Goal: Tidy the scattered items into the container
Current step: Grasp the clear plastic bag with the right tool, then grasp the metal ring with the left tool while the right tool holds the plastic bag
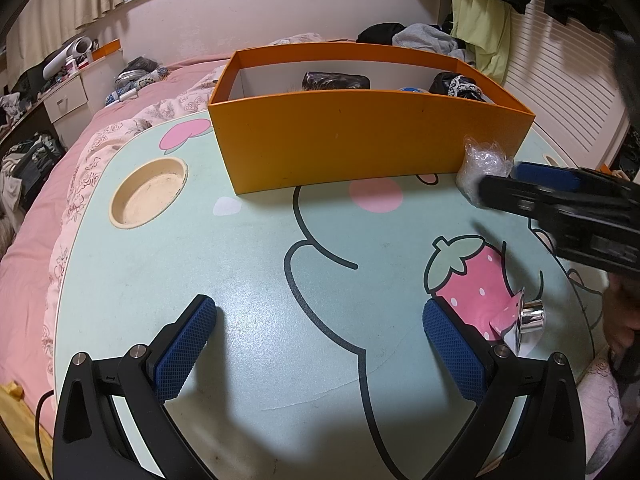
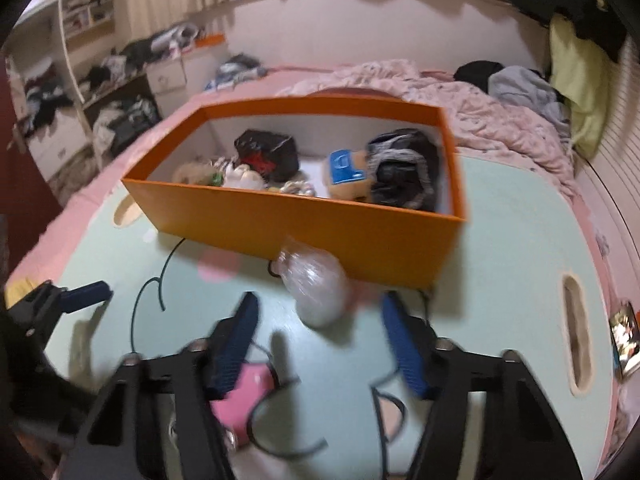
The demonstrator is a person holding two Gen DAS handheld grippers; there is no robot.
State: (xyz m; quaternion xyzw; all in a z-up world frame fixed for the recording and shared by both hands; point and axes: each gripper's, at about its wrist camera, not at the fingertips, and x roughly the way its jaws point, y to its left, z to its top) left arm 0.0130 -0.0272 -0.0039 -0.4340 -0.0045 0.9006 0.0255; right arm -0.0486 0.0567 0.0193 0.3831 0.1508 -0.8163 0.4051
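Motion blur smears the right wrist view, softening the clear plastic bag, while the orange box wall hides most of its contents from the left.

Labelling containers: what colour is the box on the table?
Orange outside, white inside: the cardboard box. The right wrist view shows it best.
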